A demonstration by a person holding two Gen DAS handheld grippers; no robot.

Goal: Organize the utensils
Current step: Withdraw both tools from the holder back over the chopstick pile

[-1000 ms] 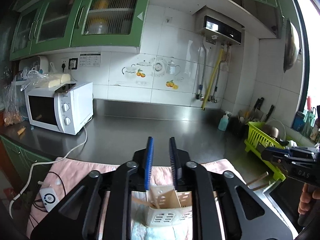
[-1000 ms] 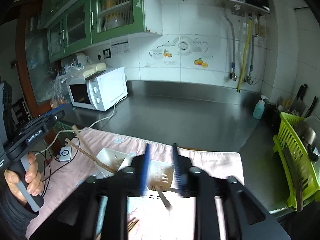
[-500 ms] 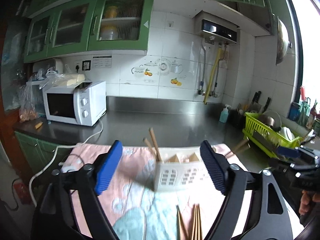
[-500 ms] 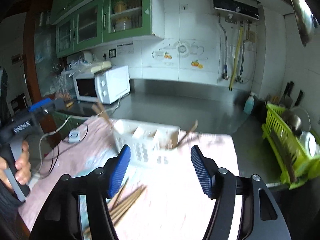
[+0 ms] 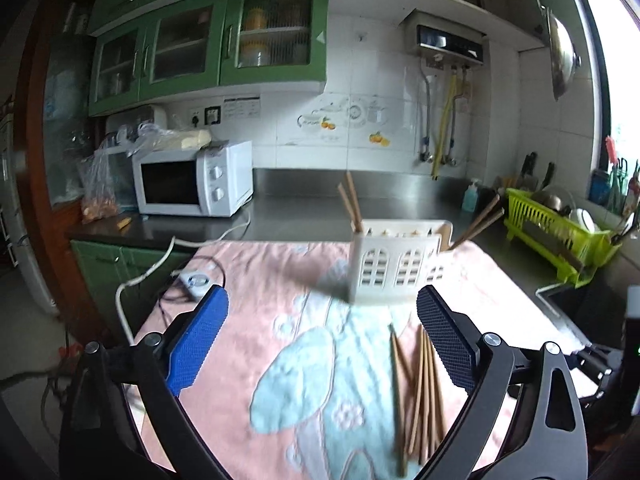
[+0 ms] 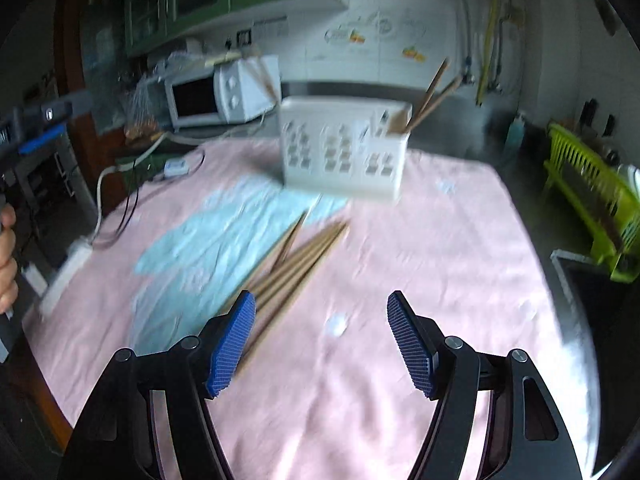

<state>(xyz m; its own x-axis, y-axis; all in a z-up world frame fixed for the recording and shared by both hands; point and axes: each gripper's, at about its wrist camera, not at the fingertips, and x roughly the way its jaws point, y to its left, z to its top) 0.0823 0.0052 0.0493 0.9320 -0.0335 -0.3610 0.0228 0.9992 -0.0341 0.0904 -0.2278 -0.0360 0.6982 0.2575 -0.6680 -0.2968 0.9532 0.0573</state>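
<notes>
White slotted utensil holder [image 5: 396, 258] upright on pink cloth, chopsticks sticking out both ends, tilted. Loose chopstick bundle [image 5: 418, 384] flat on cloth, near holder.

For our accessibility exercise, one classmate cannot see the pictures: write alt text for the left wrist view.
An open left gripper with blue-padded fingers hovers over a pink and pale-blue cloth, where loose wooden chopsticks lie before a white slotted plastic utensil holder already holding some chopsticks. A white microwave stands behind on the steel counter.
</notes>
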